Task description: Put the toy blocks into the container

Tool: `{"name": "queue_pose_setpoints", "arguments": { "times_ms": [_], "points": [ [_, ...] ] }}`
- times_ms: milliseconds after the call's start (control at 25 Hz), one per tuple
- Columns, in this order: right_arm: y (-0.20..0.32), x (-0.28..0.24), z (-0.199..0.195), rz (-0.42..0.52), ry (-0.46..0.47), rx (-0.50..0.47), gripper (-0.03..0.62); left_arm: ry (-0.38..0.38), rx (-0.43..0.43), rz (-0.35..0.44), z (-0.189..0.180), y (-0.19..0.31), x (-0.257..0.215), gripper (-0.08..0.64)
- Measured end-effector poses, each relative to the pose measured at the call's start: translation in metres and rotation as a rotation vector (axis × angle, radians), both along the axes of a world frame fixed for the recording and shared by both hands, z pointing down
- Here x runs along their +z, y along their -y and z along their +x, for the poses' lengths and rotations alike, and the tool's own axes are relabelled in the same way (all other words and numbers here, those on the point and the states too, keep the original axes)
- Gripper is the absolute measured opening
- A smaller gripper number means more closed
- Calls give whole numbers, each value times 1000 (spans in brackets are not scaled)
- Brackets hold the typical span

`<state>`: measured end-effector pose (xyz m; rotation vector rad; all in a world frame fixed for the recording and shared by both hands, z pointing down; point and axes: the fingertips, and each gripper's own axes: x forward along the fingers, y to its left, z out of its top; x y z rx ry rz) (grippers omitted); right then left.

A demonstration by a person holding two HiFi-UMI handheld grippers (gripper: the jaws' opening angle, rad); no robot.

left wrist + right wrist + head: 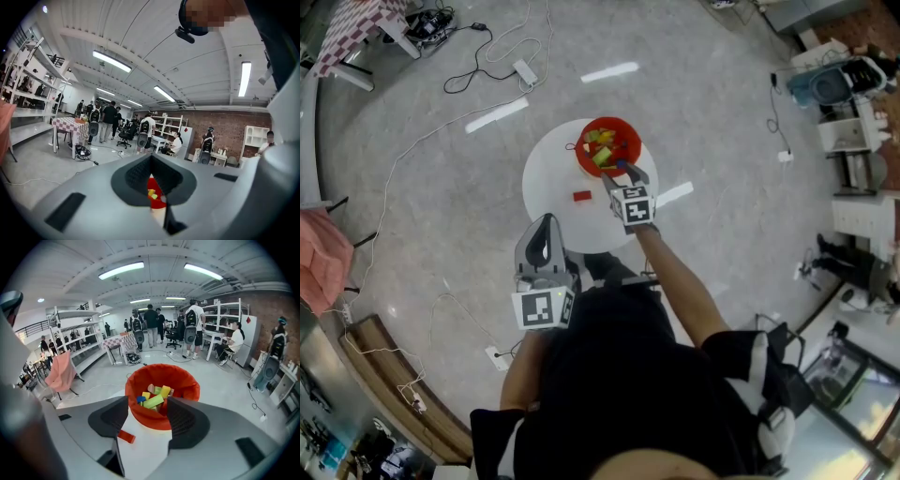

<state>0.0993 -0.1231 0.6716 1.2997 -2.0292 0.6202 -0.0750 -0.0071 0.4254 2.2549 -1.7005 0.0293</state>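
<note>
A red container (pixel 607 147) stands at the far side of the round white table (pixel 553 178) and holds several coloured blocks: green (pixel 153 402), yellow (pixel 165 391) and blue (pixel 141 399) ones among them. One red block (pixel 582 196) lies alone on the table, seen by the left jaw as red block (pixel 126 437) in the right gripper view. My right gripper (pixel 619 173) hovers open and empty just short of the container (pixel 161 380). My left gripper (pixel 546 223) is held back at the table's near edge, shut and empty; through its slit (pixel 152 161) a sliver of the container (pixel 151 183) shows.
Cables and a power strip (pixel 525 72) run across the grey floor beyond the table. A chair with a pink cloth (pixel 321 258) stands at the left, a wooden bench (pixel 394 394) at the lower left. Shelves, desks and several people fill the room's background (pixel 150 329).
</note>
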Motion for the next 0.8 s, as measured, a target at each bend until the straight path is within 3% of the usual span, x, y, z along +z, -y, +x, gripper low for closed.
{"name": "queue_pose_setpoints", "arguments": {
  "times_ms": [120,280,520,800],
  "points": [
    [-11,-4,-5,37,39,0,240,1,-1,0,-1,-1,1,-7],
    [-30,-9,-19,60,68,7,85,-3,-2,-8,-2,0,6,-7],
    [-58,28,-40,-13,74,-38,42,-1,-6,-26,-8,2,14,-8],
    [-72,80,-47,-154,42,-6,40,-11,-13,-50,-12,8,22,-8]
  ]
}}
